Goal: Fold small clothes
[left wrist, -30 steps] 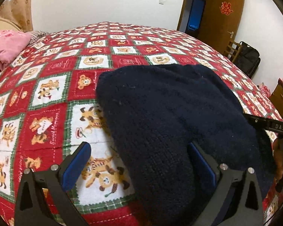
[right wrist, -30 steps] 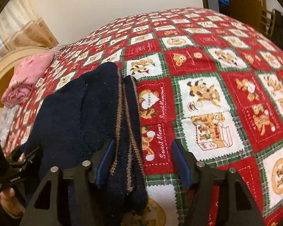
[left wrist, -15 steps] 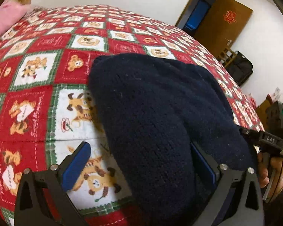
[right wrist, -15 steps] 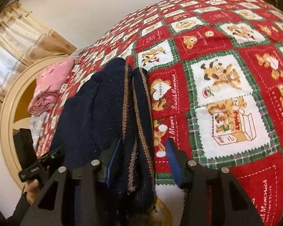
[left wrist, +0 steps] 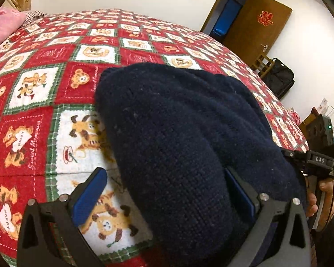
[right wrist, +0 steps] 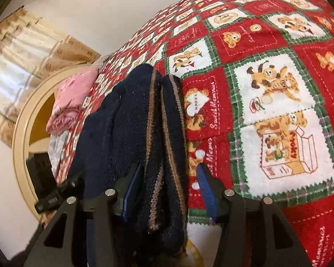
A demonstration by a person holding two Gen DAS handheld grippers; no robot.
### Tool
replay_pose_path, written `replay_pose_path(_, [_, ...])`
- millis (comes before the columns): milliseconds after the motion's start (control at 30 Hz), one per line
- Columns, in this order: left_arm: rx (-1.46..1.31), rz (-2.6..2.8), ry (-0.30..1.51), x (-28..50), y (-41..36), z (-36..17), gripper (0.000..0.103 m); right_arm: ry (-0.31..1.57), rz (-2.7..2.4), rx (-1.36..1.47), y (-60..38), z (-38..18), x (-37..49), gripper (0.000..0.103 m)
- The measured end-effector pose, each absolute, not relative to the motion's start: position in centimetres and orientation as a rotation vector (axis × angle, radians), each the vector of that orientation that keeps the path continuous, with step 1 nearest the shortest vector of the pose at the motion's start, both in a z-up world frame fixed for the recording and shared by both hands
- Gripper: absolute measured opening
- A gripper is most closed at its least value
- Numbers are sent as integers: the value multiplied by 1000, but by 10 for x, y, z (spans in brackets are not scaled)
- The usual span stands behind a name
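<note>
A dark navy knitted garment [left wrist: 178, 122] lies folded on the bed. My left gripper [left wrist: 164, 173] stands wide open at its near left edge: the right pad is tucked against the knit, and the left pad [left wrist: 89, 198] hovers over bare quilt. In the right wrist view the garment [right wrist: 122, 122] shows its brown-striped hem [right wrist: 164, 122]. My right gripper [right wrist: 169, 169] straddles that hem with its jaws opening. The left pad touches the fabric, while the right pad [right wrist: 206, 191] stands clear of it. The right gripper's body [left wrist: 318, 160] and a hand [left wrist: 322, 189] show at the garment's far side.
A red, white and green bear-pattern quilt [left wrist: 44, 89] covers the bed. Folded pink cloth [right wrist: 73, 98] lies near a round beige headboard [right wrist: 22, 133] and a curtain [right wrist: 22, 55]. Past the bed are a brown door [left wrist: 256, 29] and a black bag [left wrist: 278, 77].
My right gripper's jaws have narrowed around the striped hem, and its view has tilted and sunk closer. The left view has turned a little. The garment has stayed in place.
</note>
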State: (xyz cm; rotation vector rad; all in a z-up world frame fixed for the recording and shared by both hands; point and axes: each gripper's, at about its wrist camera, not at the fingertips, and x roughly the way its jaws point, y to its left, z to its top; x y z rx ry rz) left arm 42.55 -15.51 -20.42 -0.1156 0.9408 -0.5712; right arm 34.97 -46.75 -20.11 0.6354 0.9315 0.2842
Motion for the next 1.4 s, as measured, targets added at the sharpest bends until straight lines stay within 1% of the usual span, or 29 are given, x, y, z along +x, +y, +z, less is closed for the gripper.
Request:
replay_pose_path(133, [-115,-587,945,428,-158,-205,103,916,317,619,-456,-201,357,53])
replay_pose_path(167, [-117,-594,950,428,-158,-205,103,918,316,619,-458,-204,357,50])
replay_pose_path(233, [-116,-601,945,428,-159,-205,103,923,309,615,-456,-203,359,45])
replay_pose_path(267, [-109,-615,947,428,-162,-205,103,922,324,627,-453,-202,359,33])
replay_pose_path(300, [-106,-615,949,428,-163,-205,103,913,325,631,-450,-199,357,28])
replay_pose_path(333, [-102,-615,948,427,-166,-204,101,906,315,612,-446,-197,356,27])
replay_pose_path(400, [-81,-635,935,422,-170,-200,90,878,294,575,-441,-192,350,24])
replay_pose_path(433, [-52,-625,910,417,-172,-195,81,871,285,574,-441,-191,348,24])
replay_pose_path(467, [-40,-624,898,415,-174,-192,76,861,275,571,-440,-190,347,23])
replay_pose_path(500, [-25,-617,883,412,-175,-188,67,850,267,567,-439,-189,345,22])
replay_pose_path(533, [-16,-611,877,410,-176,-186,61,840,261,562,-438,-187,343,22])
replay_pose_path(633, [-2,-586,864,407,-178,-183,52,813,242,551,-433,-178,338,20])
replay_pose_path(733, [6,-566,854,403,-178,-174,48,786,248,561,-436,-169,329,18])
replay_pose_path(867, [-33,-571,831,396,-170,-156,46,764,265,567,-430,-158,321,18])
replay_pose_path(1100, [-7,-563,757,365,-156,-123,45,745,325,571,-401,-143,308,17])
replay_pose_path(1400, [-18,-475,704,327,-96,-95,45,718,449,543,-326,-114,294,17])
